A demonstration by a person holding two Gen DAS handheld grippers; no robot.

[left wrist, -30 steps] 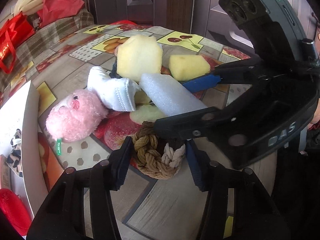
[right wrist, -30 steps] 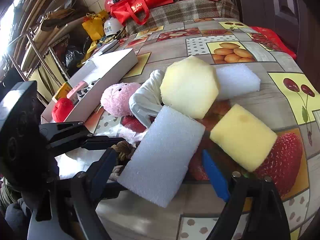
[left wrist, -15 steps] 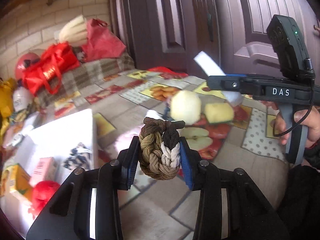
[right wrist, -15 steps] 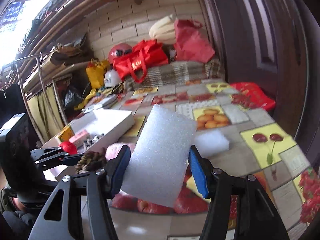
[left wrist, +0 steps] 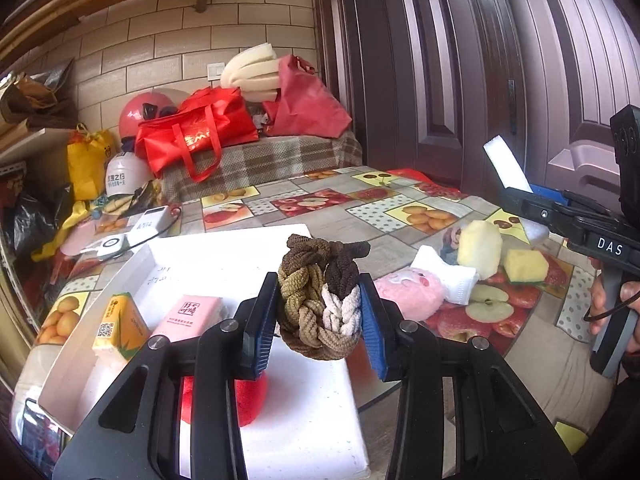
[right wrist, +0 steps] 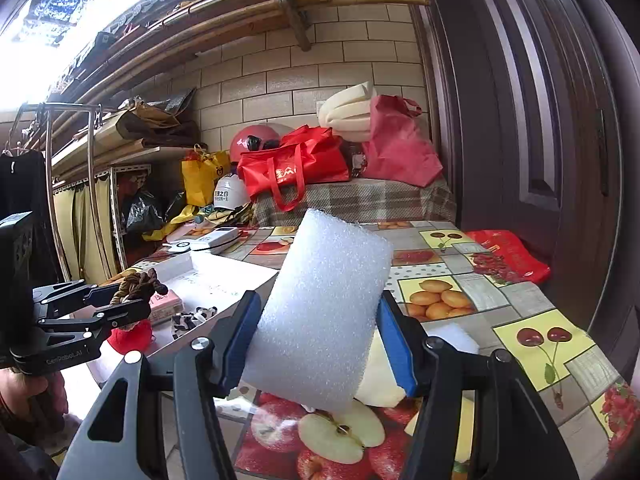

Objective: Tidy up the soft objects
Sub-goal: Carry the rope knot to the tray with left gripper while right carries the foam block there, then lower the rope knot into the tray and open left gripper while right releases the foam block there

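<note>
My left gripper [left wrist: 318,316] is shut on a braided rope knot [left wrist: 320,300], brown, olive and white, held above the white box [left wrist: 256,264]. The knot also shows in the right wrist view [right wrist: 136,286]. My right gripper [right wrist: 320,340] is shut on a white foam block [right wrist: 324,312], held in the air above the table; the block also shows in the left wrist view [left wrist: 506,168]. On the table lie a pink plush [left wrist: 412,290], a white soft piece [left wrist: 448,272], a pale yellow sponge [left wrist: 480,248] and a yellow sponge block [left wrist: 524,266].
The white box holds a yellow carton [left wrist: 120,324], a pink pack [left wrist: 192,314] and a red soft thing [left wrist: 248,396]. A fruit-print cloth [left wrist: 360,208] covers the table. Red bags [left wrist: 200,132] and helmets [left wrist: 124,176] stand at the back. A dark door [left wrist: 440,80] is on the right.
Both grippers have closed on their objects and lifted them off the table. The left one has carried the rope knot left, over the white box. The right one has raised the foam block.
</note>
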